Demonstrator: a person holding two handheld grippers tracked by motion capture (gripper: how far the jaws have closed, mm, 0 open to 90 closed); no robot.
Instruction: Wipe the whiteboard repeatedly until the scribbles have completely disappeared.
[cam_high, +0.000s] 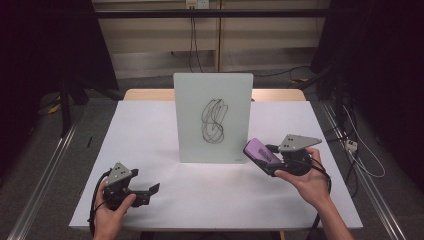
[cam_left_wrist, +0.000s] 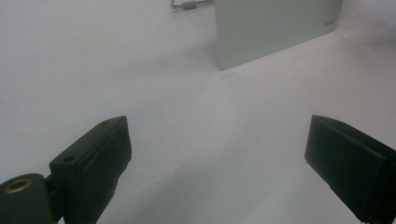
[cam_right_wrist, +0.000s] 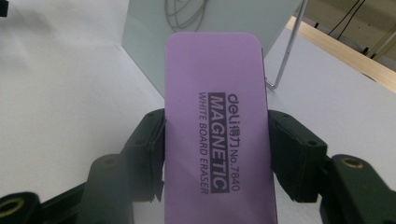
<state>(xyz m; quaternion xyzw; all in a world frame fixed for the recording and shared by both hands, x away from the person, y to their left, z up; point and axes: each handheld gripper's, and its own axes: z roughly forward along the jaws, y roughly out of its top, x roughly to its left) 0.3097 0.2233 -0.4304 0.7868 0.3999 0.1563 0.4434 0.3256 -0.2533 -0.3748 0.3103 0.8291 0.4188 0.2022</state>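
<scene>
one eraser (cam_right_wrist: 217, 126) label, readable from right claw (cam_right_wrist: 216, 154)

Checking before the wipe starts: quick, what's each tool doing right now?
Left tool: open, holding nothing.
Right tool: closed on the purple eraser.

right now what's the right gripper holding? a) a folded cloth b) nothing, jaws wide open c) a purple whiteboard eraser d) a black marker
c: in the right gripper view the right gripper has its jaws pressed on both long sides of the purple whiteboard eraser, printed "magnetic white board eraser", held close to the scribbled whiteboard.
</scene>
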